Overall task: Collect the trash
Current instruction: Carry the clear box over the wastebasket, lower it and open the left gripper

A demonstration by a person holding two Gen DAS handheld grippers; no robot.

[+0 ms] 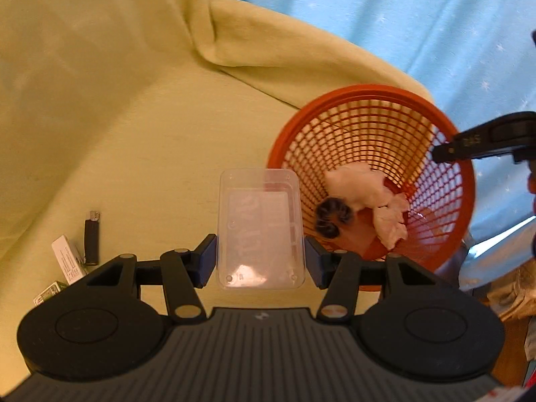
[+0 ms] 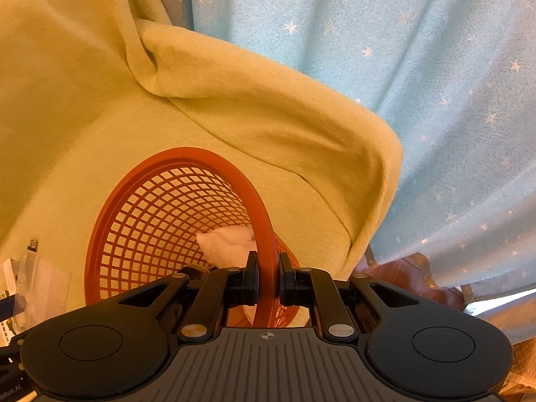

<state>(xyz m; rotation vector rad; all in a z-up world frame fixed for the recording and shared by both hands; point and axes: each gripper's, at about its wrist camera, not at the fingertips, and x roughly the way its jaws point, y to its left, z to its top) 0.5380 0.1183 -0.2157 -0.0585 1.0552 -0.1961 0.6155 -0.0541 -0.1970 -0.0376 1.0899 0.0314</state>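
I'm looking at soft, matt yellow cloth, slightly fuzzy, draped under everything. My left gripper is matt black plastic, its pads pinching a clear, glossy plastic tray with light glinting off it. The basket is smooth orange-red plastic lattice, holding crumpled white paper. Behind hangs thin blue curtain fabric, faintly shiny, star-printed.

A pale yellow blanket drapes over the furniture, folded into soft creases. Behind it hangs a light blue curtain dotted with small white stars. Warm light washes the scene.
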